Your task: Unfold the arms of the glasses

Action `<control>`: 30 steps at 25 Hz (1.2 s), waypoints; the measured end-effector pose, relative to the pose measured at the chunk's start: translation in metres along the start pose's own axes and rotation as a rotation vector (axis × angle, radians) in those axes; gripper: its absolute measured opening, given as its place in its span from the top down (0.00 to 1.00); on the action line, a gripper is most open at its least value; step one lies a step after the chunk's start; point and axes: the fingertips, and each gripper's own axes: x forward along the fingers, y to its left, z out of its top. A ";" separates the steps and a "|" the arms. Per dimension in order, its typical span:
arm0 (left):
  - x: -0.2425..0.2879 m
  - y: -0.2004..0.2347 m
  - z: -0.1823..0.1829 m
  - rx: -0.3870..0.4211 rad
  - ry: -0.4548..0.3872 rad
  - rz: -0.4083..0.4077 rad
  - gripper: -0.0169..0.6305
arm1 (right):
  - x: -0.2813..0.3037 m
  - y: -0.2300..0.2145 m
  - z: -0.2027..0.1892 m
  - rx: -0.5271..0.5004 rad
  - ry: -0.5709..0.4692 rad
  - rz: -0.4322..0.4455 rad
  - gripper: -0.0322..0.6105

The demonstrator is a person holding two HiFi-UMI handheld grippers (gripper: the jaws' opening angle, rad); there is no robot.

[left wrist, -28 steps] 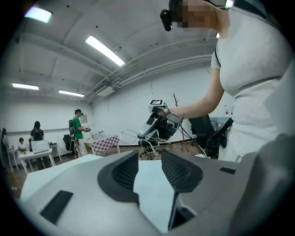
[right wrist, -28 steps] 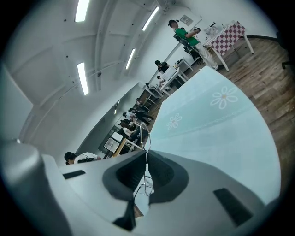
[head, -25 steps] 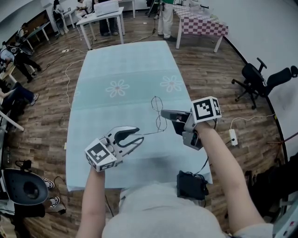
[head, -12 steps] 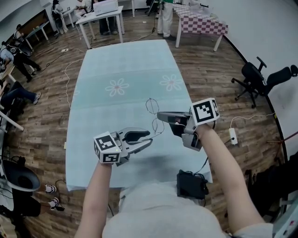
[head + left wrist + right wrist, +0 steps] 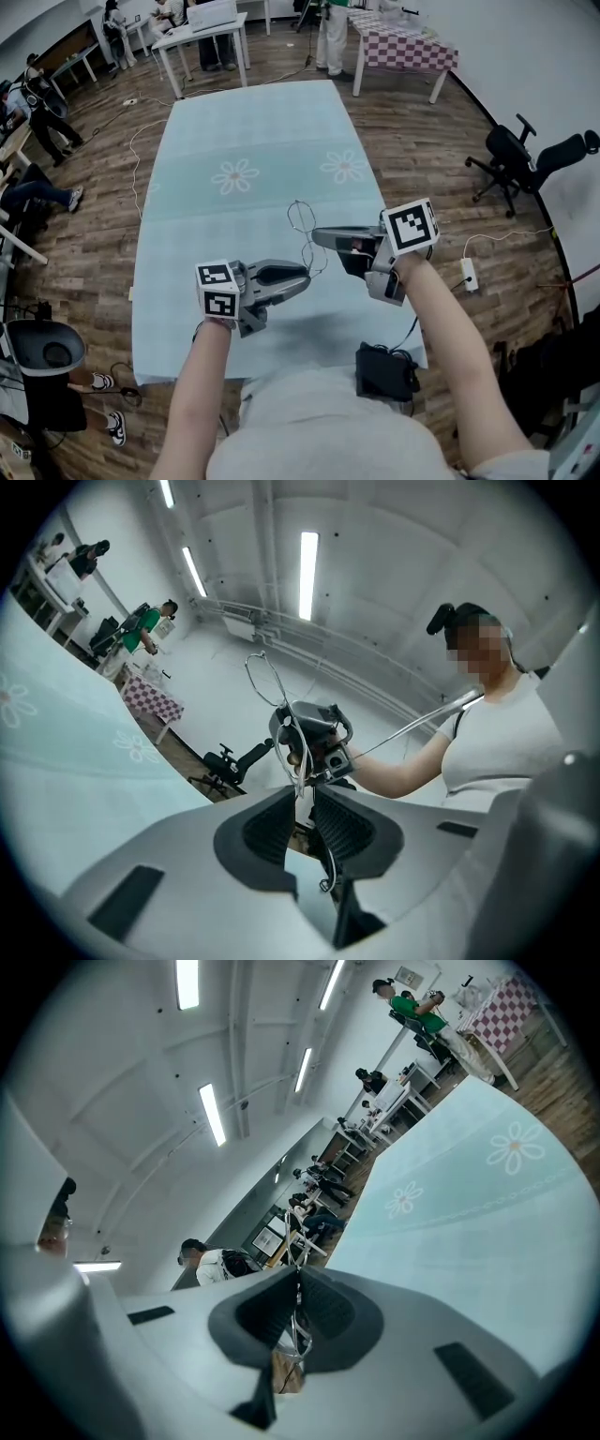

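Observation:
Thin wire-framed glasses hang in the air above the pale green table. My right gripper is shut on the frame by the lenses; in the right gripper view the wire runs up out of the pressed-together pads of that gripper. My left gripper comes in level from the left. Its jaws are closing, and one thin arm of the glasses runs between the pads with a narrow gap still showing. Beyond the left gripper, that view shows the lens loop and the right gripper.
A black office chair stands on the wooden floor at the right, with a power strip and cable near the table's edge. Far tables and several people are at the back and left. A black pouch hangs at the person's waist.
The left gripper has moved right toward the glasses, rolled over, and narrowed its jaws around the arm. The right gripper has shifted a little left with the glasses.

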 end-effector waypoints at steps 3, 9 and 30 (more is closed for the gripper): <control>-0.001 -0.001 0.005 -0.035 -0.043 -0.021 0.91 | 0.000 0.001 0.000 -0.004 0.002 0.011 0.92; -0.003 0.000 0.003 -0.039 -0.041 -0.027 0.93 | 0.001 -0.003 -0.003 -0.002 0.003 0.005 0.92; -0.023 -0.009 0.011 0.297 -0.018 0.189 0.93 | -0.004 -0.015 0.000 -0.002 -0.033 -0.030 0.92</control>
